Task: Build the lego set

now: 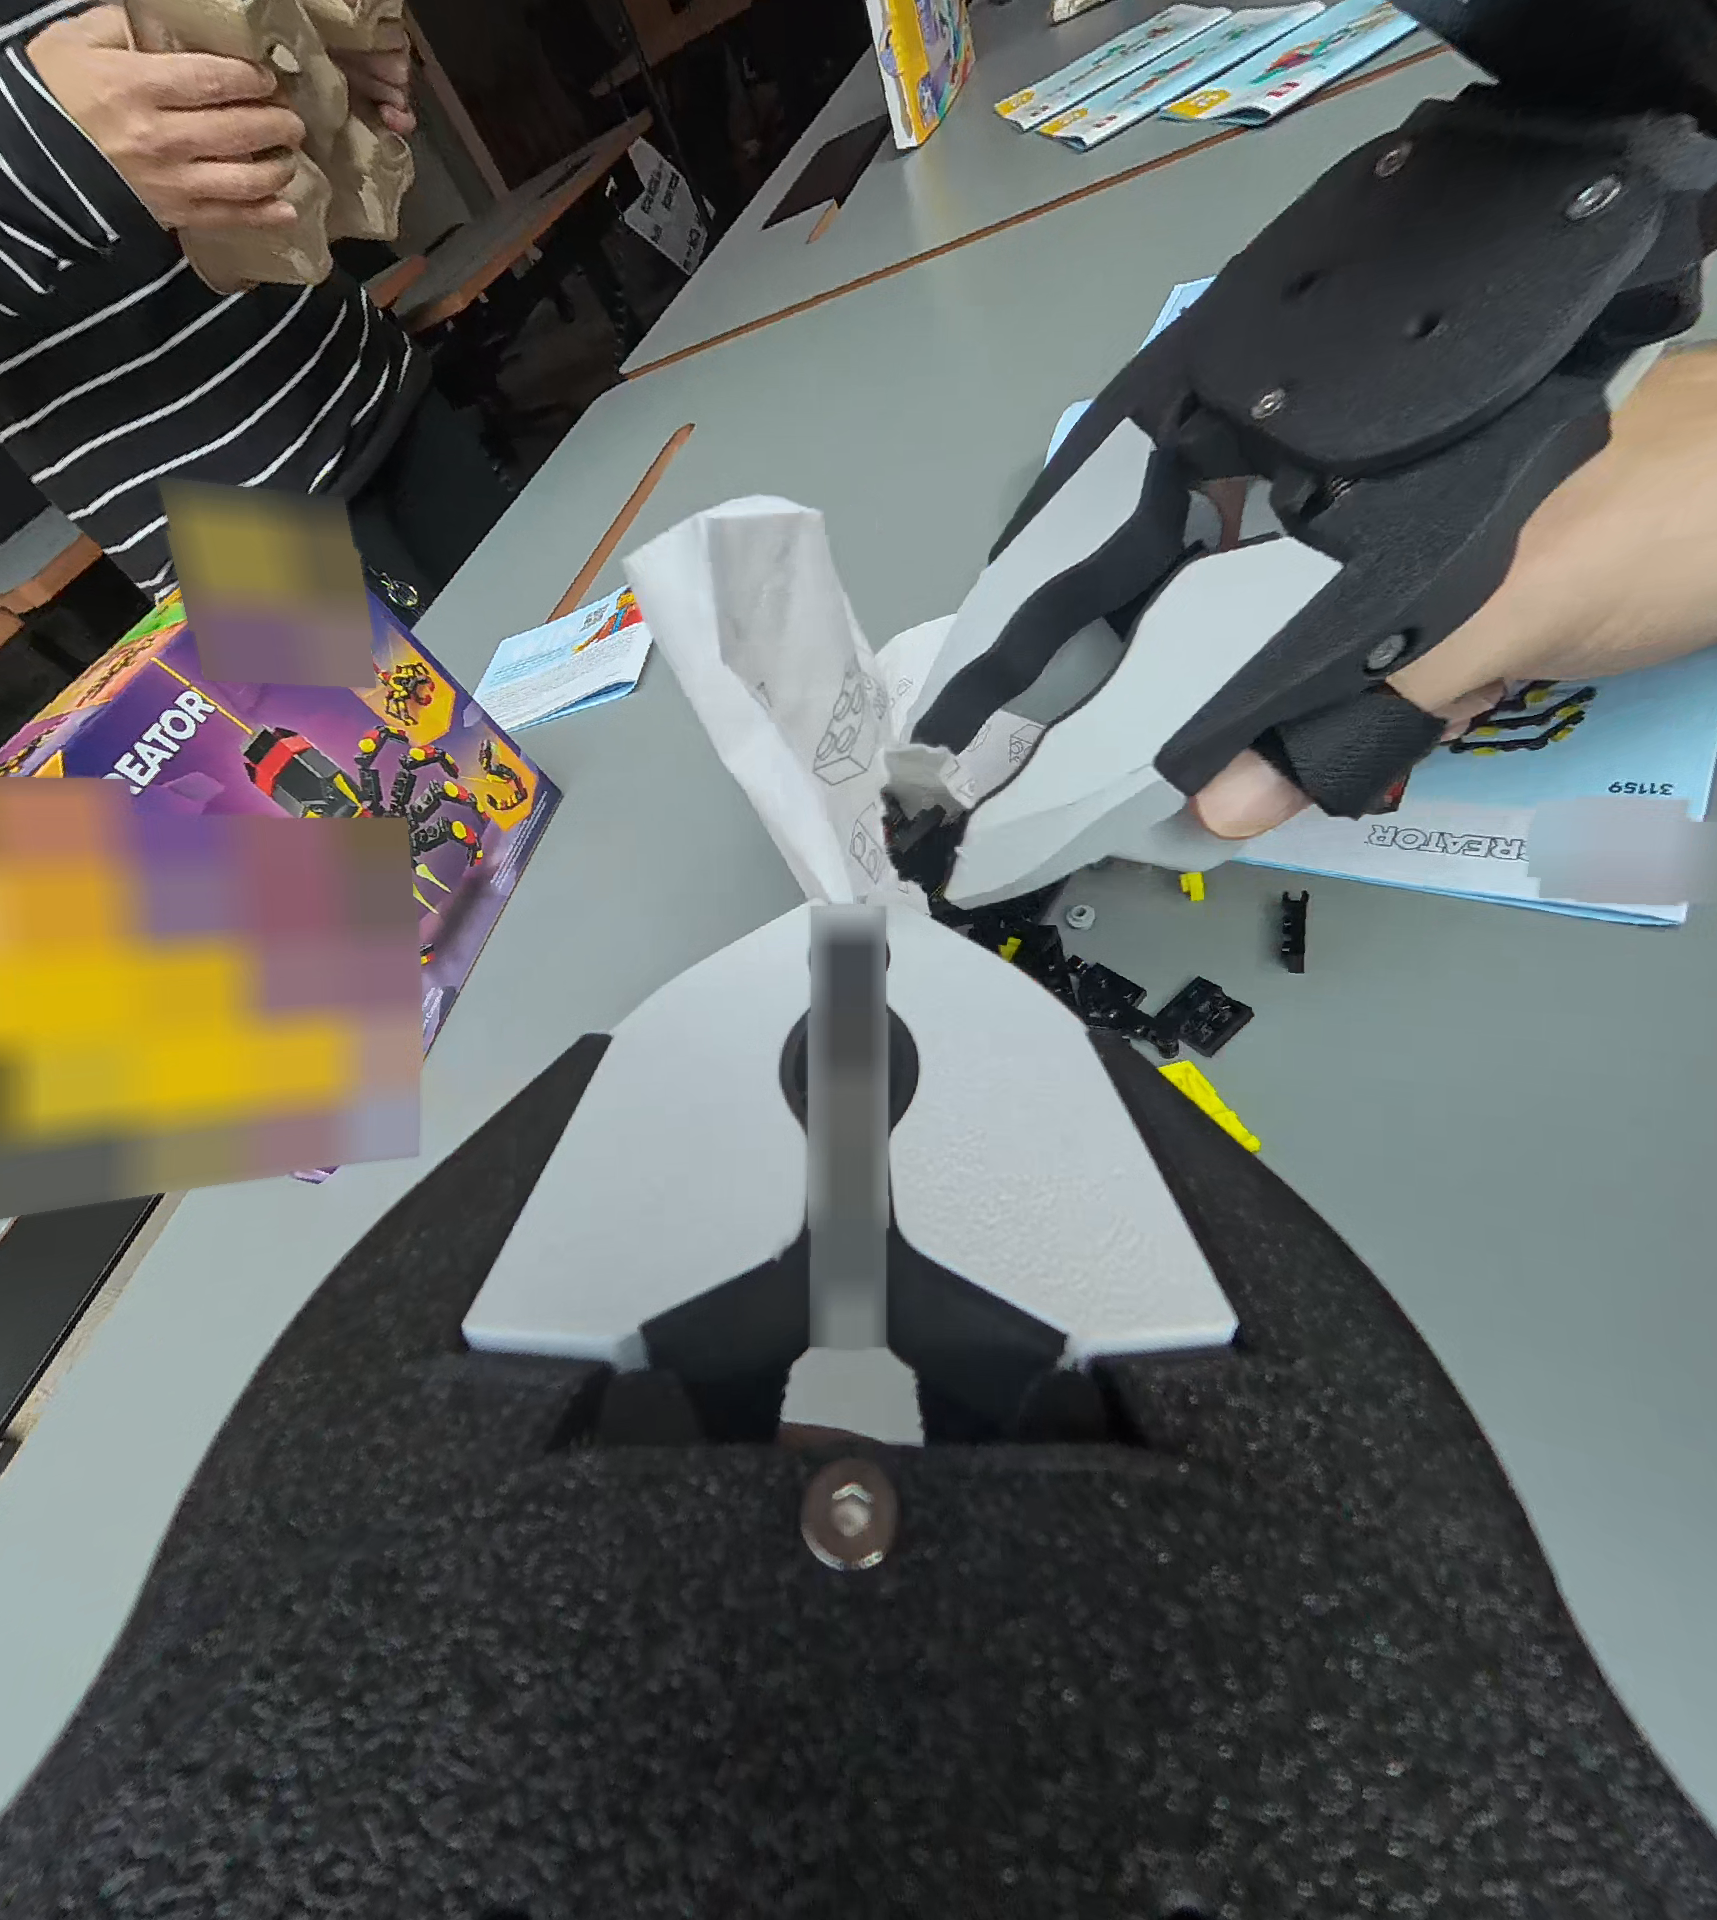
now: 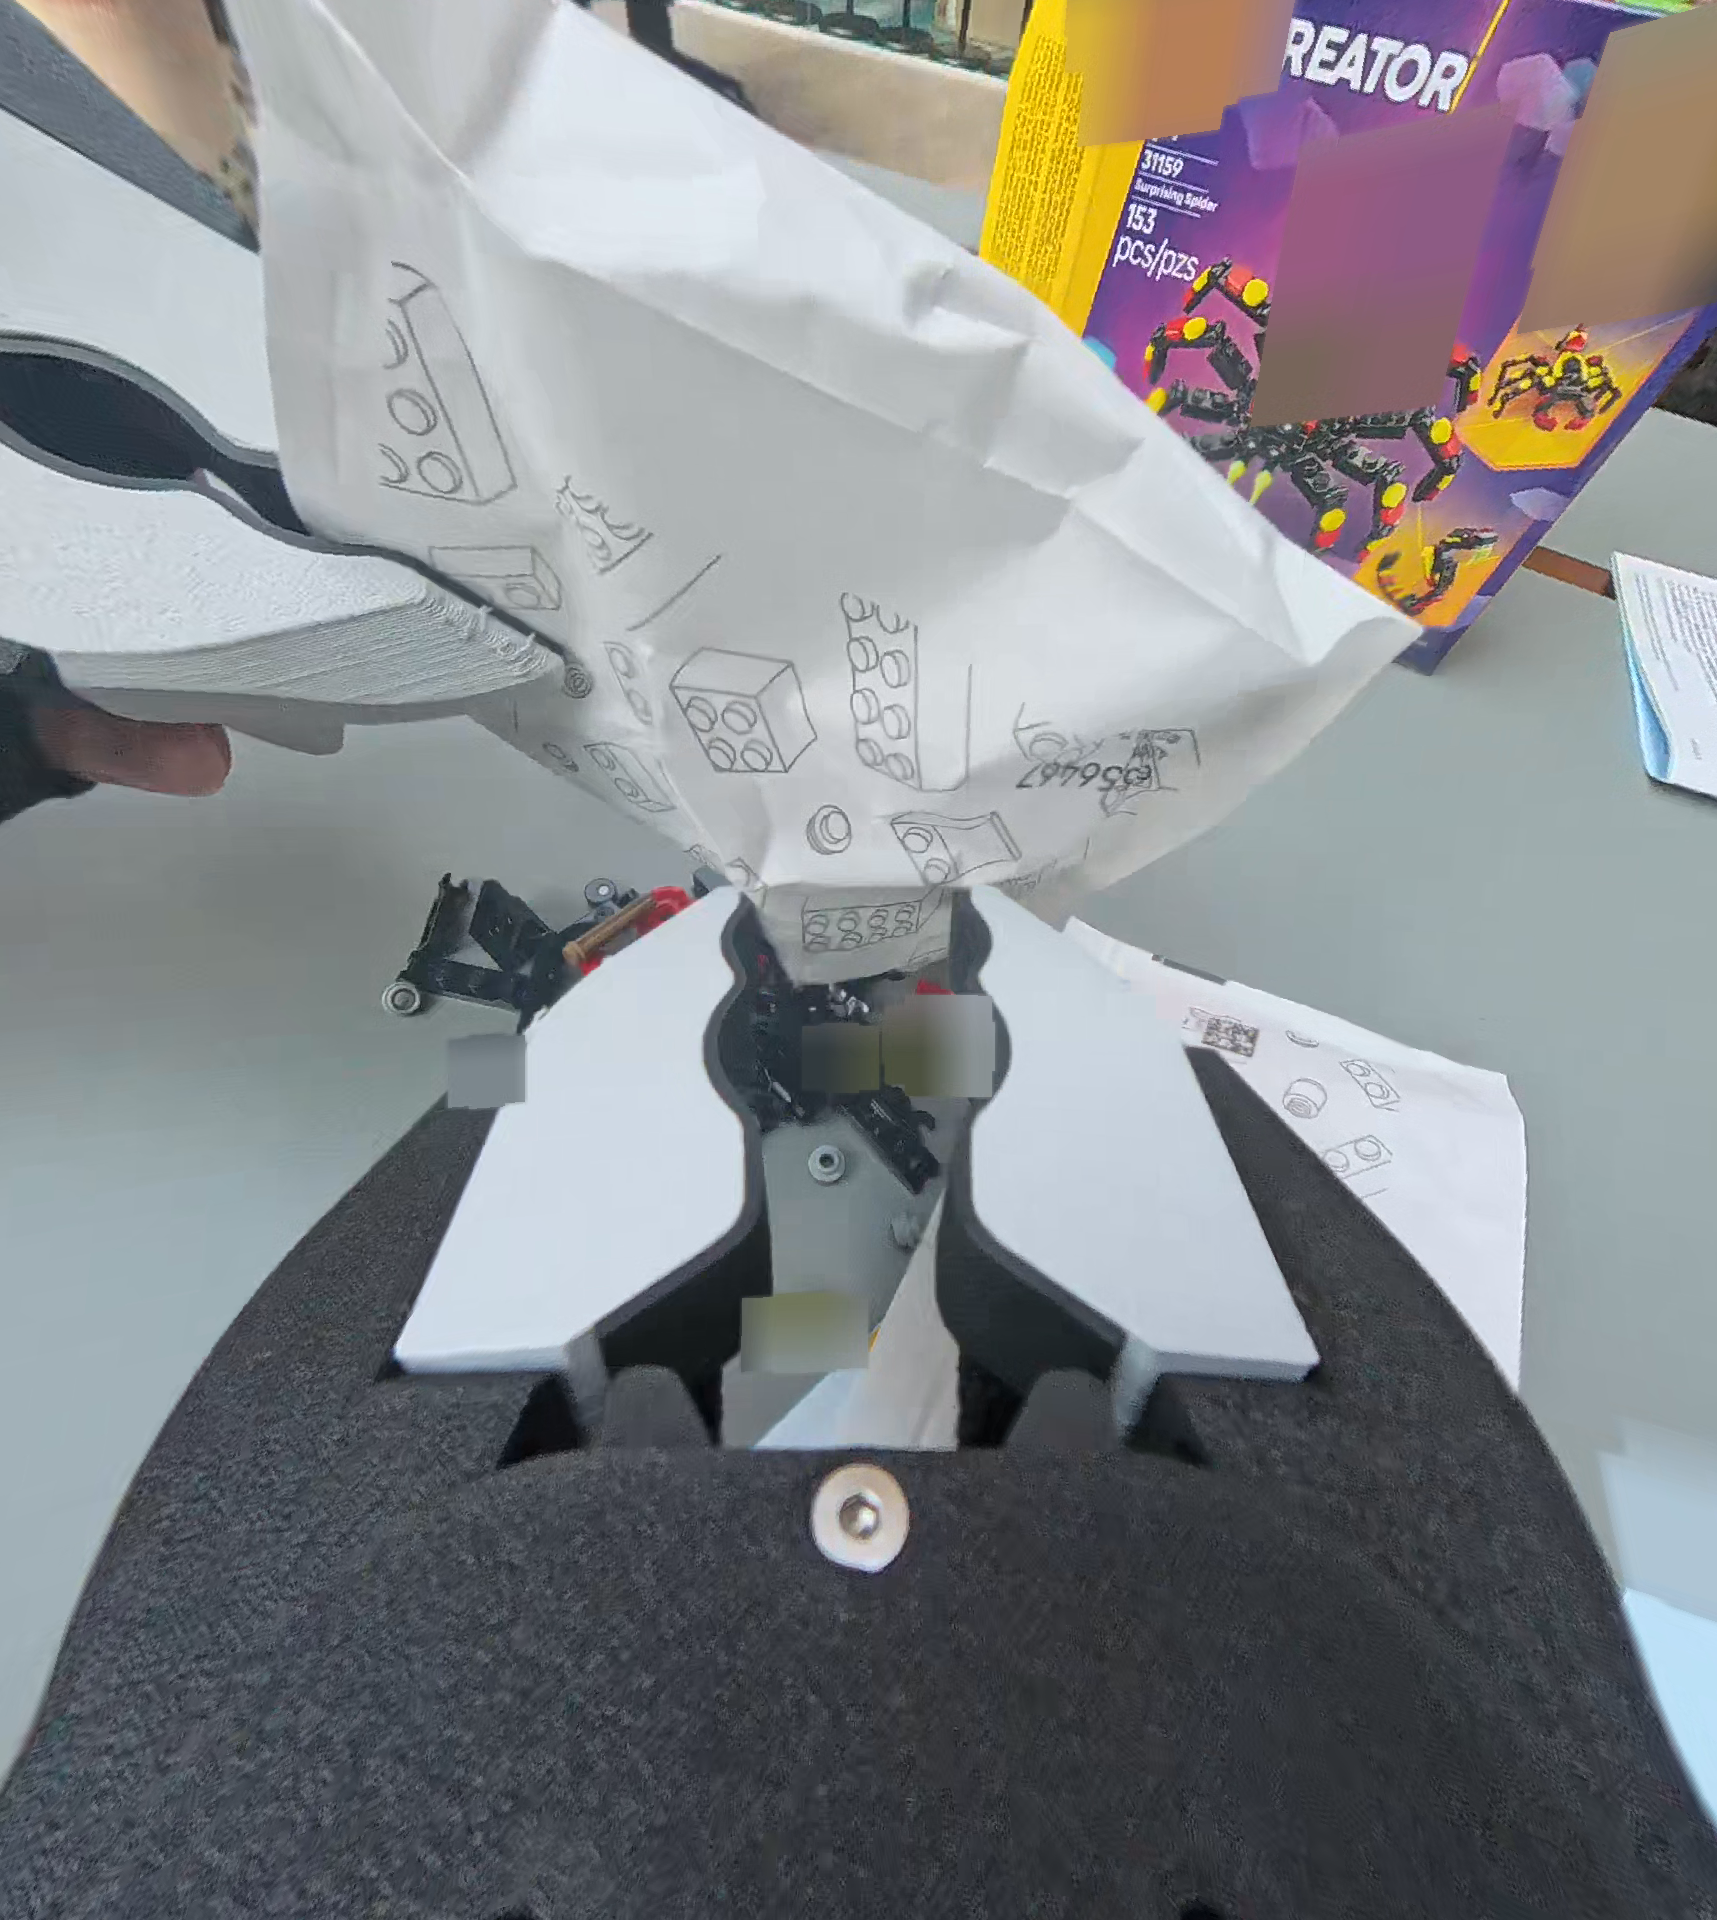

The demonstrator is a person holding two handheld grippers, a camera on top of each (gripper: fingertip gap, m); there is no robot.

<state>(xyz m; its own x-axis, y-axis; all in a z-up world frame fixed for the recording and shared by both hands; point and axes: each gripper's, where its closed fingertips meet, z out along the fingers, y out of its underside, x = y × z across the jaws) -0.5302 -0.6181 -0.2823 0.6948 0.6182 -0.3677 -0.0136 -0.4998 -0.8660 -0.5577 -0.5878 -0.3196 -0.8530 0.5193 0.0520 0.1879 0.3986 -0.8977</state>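
A white paper parts bag (image 1: 781, 665) printed with brick outlines is held up between both grippers over the grey table (image 1: 1456, 1299). My left gripper (image 1: 849, 914) is shut on one end of it. My right gripper (image 1: 927, 831) is shut on the torn end, where black pieces show. In the right wrist view the bag (image 2: 781, 468) fans up from my right gripper (image 2: 854, 914), and my left gripper (image 2: 532, 665) pinches its left edge. Loose black and yellow lego pieces (image 1: 1134, 987) lie on the table under the bag, also in the right wrist view (image 2: 490, 951).
The purple set box (image 1: 314, 769) lies left of the bag; it stands behind the bag in the right wrist view (image 2: 1353, 312). A blue instruction booklet (image 1: 1560, 831) lies right. A leaflet (image 1: 563, 665) and a torn white bag (image 2: 1353, 1122) lie nearby. A person in stripes (image 1: 106, 312) stands at far left. Left tips to right tips: about 6 cm.
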